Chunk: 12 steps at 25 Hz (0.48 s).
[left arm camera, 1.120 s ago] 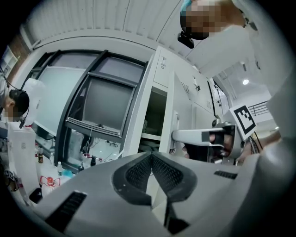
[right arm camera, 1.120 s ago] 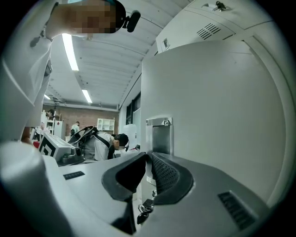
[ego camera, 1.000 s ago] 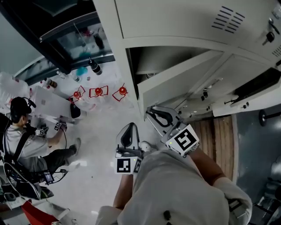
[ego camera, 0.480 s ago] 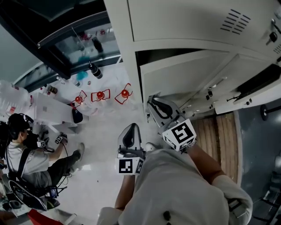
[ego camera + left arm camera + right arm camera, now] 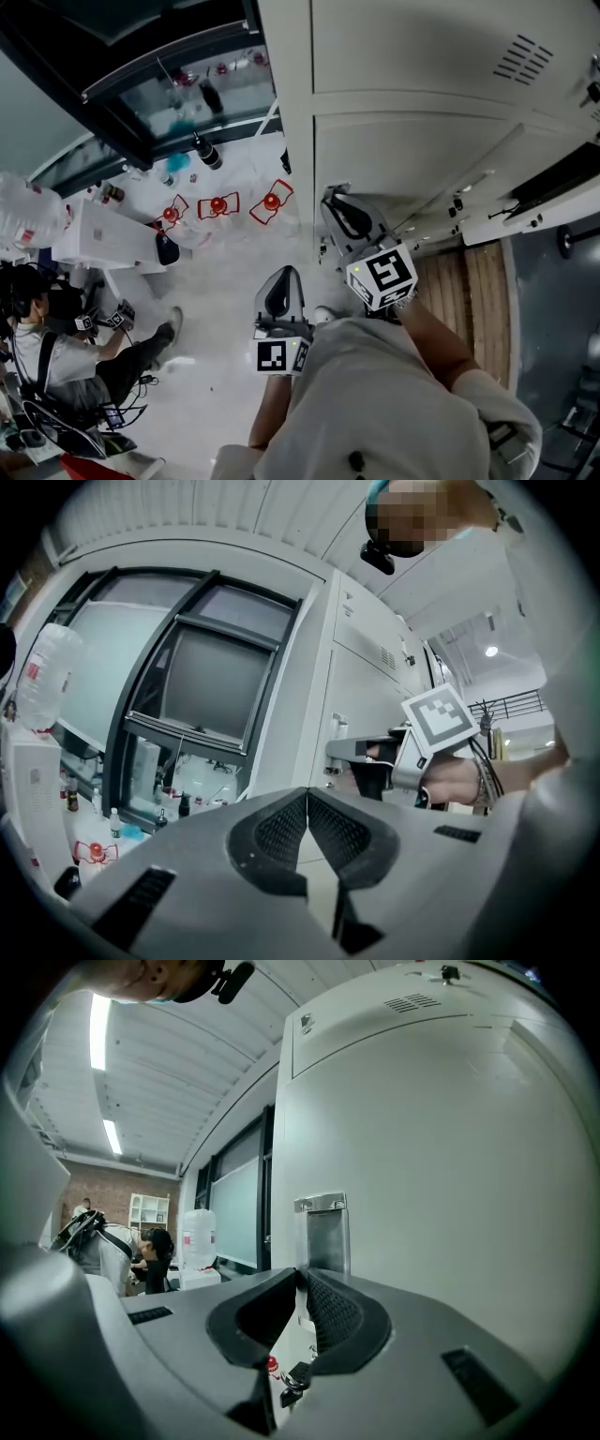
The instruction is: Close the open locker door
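Note:
The pale locker door [image 5: 403,155] lies about flush with the locker front, just below the vented door above it. My right gripper [image 5: 333,199] is shut with nothing between its jaws, and its tips sit against the door's left part. In the right gripper view the door [image 5: 441,1194] fills the frame, and the shut tips [image 5: 302,1275] sit just below its recessed metal handle [image 5: 323,1232]. A key [image 5: 294,1384] hangs lower down. My left gripper [image 5: 285,274] is shut and empty, held back from the lockers over the floor. Its own view shows the shut tips [image 5: 307,794] and the right gripper [image 5: 375,766] at the door.
Another locker door [image 5: 539,202] stands open at the right, above wooden slats [image 5: 473,291]. A person [image 5: 56,347] sits on the floor at the far left. Red-capped items [image 5: 217,203] and a bottle [image 5: 204,150] stand below a dark-framed window [image 5: 141,84]. A water jug [image 5: 47,677] is at the left.
The locker door has swung from clearly open to about flush with the front. My right gripper moved forward with it, against the door. The left gripper stayed almost in place.

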Each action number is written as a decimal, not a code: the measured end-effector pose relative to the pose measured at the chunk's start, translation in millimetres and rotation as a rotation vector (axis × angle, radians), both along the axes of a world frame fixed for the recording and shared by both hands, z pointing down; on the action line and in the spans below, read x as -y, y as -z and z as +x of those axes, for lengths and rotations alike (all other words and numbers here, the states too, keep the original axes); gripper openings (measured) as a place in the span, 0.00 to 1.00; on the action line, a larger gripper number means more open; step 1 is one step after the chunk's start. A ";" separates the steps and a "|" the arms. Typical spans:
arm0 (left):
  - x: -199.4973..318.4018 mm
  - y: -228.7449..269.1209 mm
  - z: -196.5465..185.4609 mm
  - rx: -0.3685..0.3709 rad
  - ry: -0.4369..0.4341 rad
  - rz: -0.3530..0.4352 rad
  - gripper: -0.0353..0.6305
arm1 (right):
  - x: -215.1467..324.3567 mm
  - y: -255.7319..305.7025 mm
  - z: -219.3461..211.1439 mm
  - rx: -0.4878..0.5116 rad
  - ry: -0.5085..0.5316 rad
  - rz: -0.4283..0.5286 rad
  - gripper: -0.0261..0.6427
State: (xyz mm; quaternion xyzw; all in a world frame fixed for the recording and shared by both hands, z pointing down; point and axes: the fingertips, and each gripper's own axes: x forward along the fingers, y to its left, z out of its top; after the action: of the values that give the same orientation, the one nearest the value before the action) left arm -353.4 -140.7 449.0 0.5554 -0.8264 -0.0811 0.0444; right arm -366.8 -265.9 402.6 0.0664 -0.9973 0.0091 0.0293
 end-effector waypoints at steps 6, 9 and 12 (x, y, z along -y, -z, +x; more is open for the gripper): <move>-0.3 -3.7 -8.3 -0.005 -0.004 -0.008 0.07 | 4.0 -0.7 -6.4 -0.009 -0.023 0.002 0.12; 3.8 -4.1 -9.5 -0.001 -0.015 -0.009 0.07 | 6.5 -0.9 -8.9 -0.008 -0.027 0.007 0.12; 6.7 -5.0 -9.5 0.019 -0.021 -0.015 0.07 | 7.0 -2.1 -9.2 0.003 -0.032 0.006 0.12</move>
State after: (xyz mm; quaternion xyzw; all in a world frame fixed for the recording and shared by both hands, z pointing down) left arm -362.9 -147.4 454.0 0.5644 -0.8215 -0.0694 0.0417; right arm -375.9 -273.0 404.7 0.0826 -0.9962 0.0067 0.0273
